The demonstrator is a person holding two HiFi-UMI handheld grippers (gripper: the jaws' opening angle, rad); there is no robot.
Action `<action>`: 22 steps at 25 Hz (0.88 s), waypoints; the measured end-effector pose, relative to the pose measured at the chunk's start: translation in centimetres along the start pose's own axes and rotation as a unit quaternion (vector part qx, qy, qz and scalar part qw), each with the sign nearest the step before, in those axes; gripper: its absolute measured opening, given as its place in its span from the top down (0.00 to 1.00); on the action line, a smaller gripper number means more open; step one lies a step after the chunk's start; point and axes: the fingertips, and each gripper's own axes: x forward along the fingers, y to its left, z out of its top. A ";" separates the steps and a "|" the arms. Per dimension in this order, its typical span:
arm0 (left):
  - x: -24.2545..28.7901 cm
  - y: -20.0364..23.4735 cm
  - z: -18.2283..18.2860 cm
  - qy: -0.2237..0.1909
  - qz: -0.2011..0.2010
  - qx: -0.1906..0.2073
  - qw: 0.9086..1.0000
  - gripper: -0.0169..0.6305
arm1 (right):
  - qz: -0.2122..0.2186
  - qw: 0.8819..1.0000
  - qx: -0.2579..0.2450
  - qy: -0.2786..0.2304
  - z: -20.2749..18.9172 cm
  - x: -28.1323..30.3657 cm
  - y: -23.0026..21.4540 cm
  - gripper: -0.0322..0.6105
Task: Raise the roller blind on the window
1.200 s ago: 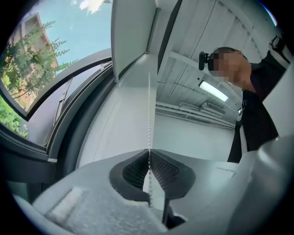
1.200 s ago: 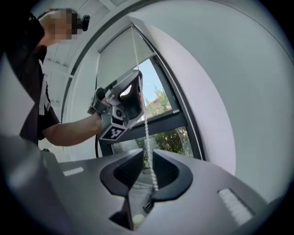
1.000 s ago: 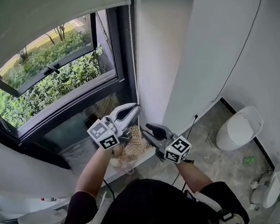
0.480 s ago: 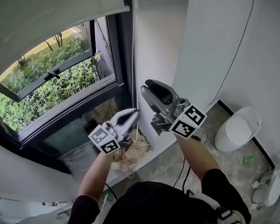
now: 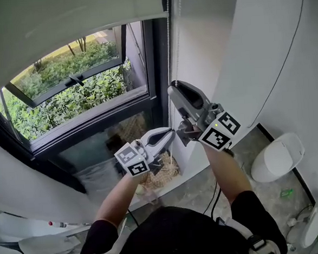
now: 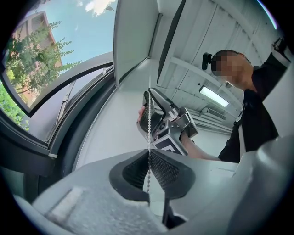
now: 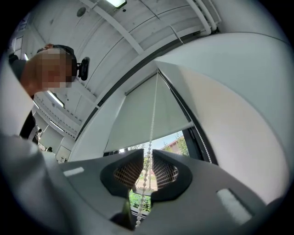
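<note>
The grey roller blind (image 5: 60, 27) covers the top of the window (image 5: 75, 97), and its white bead chain (image 5: 168, 52) hangs down the window's right side. My left gripper (image 5: 169, 134) is shut on the chain, with the beads pinched where its jaws meet (image 6: 149, 153). My right gripper (image 5: 173, 87) is higher up on the same chain and points upward. Its jaws have just been closing. The chain (image 7: 154, 114) runs through the narrow gap at the right gripper (image 7: 148, 153), and the pads do not visibly press on it. The blind (image 7: 138, 124) fills the view above.
A white wall (image 5: 208, 49) stands right of the chain, with a thin cable (image 5: 284, 60) running down it. A toilet (image 5: 278, 156) sits at the lower right. A woven straw-coloured heap (image 5: 162, 175) lies on the floor under the window.
My right gripper has risen from below the left gripper to above it along the chain, and its jaws have narrowed. The left gripper has kept its grip in place.
</note>
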 end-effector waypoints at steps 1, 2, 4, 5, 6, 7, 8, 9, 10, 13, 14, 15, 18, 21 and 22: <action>0.0 -0.1 0.0 -0.003 -0.001 -0.002 1.000 0.95 | -0.001 1.000 -0.007 -0.005 0.3 -0.1 0.1 0.89; -0.1 -0.2 0.1 -0.004 -0.002 -0.004 1.000 0.95 | -0.002 1.000 -0.012 -0.009 0.6 -0.1 0.1 0.91; -0.4 -0.1 0.2 -0.004 -0.002 -0.003 1.000 0.95 | -0.002 1.000 -0.012 -0.013 0.6 0.0 0.1 0.91; -0.5 0.0 0.2 -0.003 -0.001 -0.002 1.000 0.95 | -0.002 1.000 -0.011 -0.015 0.5 0.1 0.1 0.92; -0.5 0.0 0.2 -0.002 0.000 0.000 1.000 0.95 | -0.002 1.000 -0.010 -0.016 0.5 0.1 0.1 0.92; -0.5 0.1 0.2 -0.001 0.000 0.001 1.000 0.95 | -0.004 1.000 -0.011 -0.018 0.5 0.0 0.0 0.92; -0.6 0.2 0.2 -0.001 0.001 0.001 1.000 0.95 | -0.005 1.000 -0.010 -0.021 0.5 -0.2 -0.1 0.92; -0.6 0.3 0.2 -0.002 0.002 0.000 1.000 0.95 | -0.006 1.000 -0.006 -0.027 0.5 -0.4 -0.2 0.92; -0.6 0.3 0.1 -0.002 0.002 -0.001 1.000 0.95 | -0.006 0.999 0.002 -0.034 0.6 -0.6 -0.3 0.92; -0.7 0.5 -0.5 0.007 0.004 0.002 1.000 0.95 | -0.004 0.998 0.017 -0.055 0.5 -1.6 -0.3 0.92; -0.8 0.6 -1.2 0.017 0.008 0.005 1.000 0.95 | -0.007 0.998 0.014 -0.056 0.0 -2.1 -0.3 0.92; -1.0 0.7 -2.3 0.030 0.013 0.006 0.999 0.95 | -0.011 0.999 0.012 -0.052 -0.8 -2.8 -0.2 0.93; -1.6 1.7 -8.6 0.094 0.031 -0.015 0.995 0.95 | -0.026 0.999 0.025 -0.011 -6.0 -5.3 -0.5 0.93; -2.7 1.4 -16.7 0.199 0.027 -0.038 0.979 0.95 | -0.054 0.995 0.060 0.060 -13.6 -8.9 -1.5 0.93; -3.4 1.1 -18.8 0.228 0.024 -0.039 0.973 0.94 | -0.065 0.992 0.077 0.076 -15.6 -10.2 -1.9 0.93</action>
